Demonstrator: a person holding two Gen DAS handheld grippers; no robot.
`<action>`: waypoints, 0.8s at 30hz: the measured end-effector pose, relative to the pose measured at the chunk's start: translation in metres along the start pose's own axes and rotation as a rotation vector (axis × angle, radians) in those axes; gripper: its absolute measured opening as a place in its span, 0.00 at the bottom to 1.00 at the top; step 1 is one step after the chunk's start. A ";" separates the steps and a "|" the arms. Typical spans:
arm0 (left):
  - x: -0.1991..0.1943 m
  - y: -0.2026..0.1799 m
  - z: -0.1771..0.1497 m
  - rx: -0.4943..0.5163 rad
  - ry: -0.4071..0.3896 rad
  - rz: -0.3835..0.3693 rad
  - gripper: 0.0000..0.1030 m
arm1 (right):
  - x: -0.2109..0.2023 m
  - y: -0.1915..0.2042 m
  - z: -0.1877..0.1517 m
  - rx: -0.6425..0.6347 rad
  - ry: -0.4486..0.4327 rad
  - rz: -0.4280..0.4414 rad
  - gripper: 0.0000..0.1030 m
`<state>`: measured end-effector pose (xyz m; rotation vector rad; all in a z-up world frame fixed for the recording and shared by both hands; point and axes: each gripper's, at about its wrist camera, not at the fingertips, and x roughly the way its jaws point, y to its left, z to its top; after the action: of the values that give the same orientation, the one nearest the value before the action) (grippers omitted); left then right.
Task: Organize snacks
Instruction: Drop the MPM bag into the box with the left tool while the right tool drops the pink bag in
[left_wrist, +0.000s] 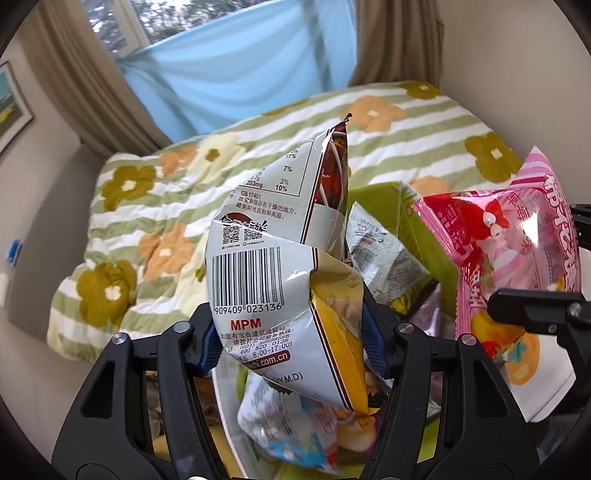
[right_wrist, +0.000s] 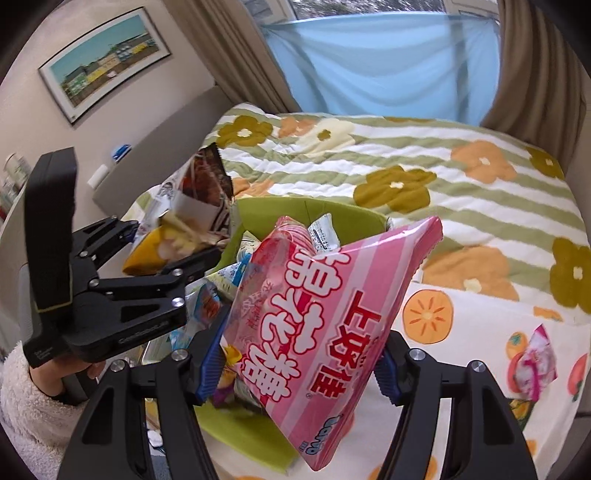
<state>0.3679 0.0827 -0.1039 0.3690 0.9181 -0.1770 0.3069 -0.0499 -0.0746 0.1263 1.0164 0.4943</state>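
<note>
L gripper (left_wrist: 291, 343): blue pads (left_wrist: 209, 349) pinched onto the lower half of a crumpled silver/yellow snack bag (left_wrist: 273, 236), barcode side facing cam, top corner sticking up ahead of the jaws. Held off the surface, directly over the green bin (right_wrist: 295, 210) w/ loose snack packs (left_wrist: 291, 439) showing below the fingers.

R gripper (right_wrist: 299, 369): pads clamped on both edges of a pink marshmallow bag (right_wrist: 325, 317), bag tilted, far corner pointing up-right away from the tool, bottom seam hanging under the jaws. Also above the bin, just R of the L tool; the two bags are close but I see no contact.

Beyond the tools: floral striped blanket (right_wrist: 424, 155) on the bed, orange-fruit print cloth (right_wrist: 480, 332) to the R of the bin w/ one small pink packet (right_wrist: 535, 362) still lying on it. Person's fuzzy white sleeve (right_wrist: 33, 402) behind the L tool.

Handling, my read: both bags light, air-puffed, film slick & crinkly — they deform under the pads, so grip looks OK but loose. Contents prob. crushable (chips) or squishy (marshmallow); don't squeeze harder. Best hold = flat sealed seam or a folded edge, not the puffed middle. The small packet is thin & flat; pinch an edge that lifts off the cloth.
</note>
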 end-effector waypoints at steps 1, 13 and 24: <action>0.006 0.002 0.000 0.005 0.001 -0.011 0.66 | 0.005 0.000 0.001 0.014 0.004 -0.006 0.61; -0.002 0.037 -0.025 -0.096 0.012 -0.039 1.00 | 0.028 0.014 -0.001 0.019 0.047 -0.047 0.61; -0.023 0.062 -0.040 -0.208 -0.003 -0.022 1.00 | 0.036 0.056 -0.014 -0.053 0.120 -0.034 0.64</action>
<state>0.3432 0.1551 -0.0924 0.1655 0.9290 -0.1009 0.2916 0.0145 -0.0917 0.0324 1.1197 0.5021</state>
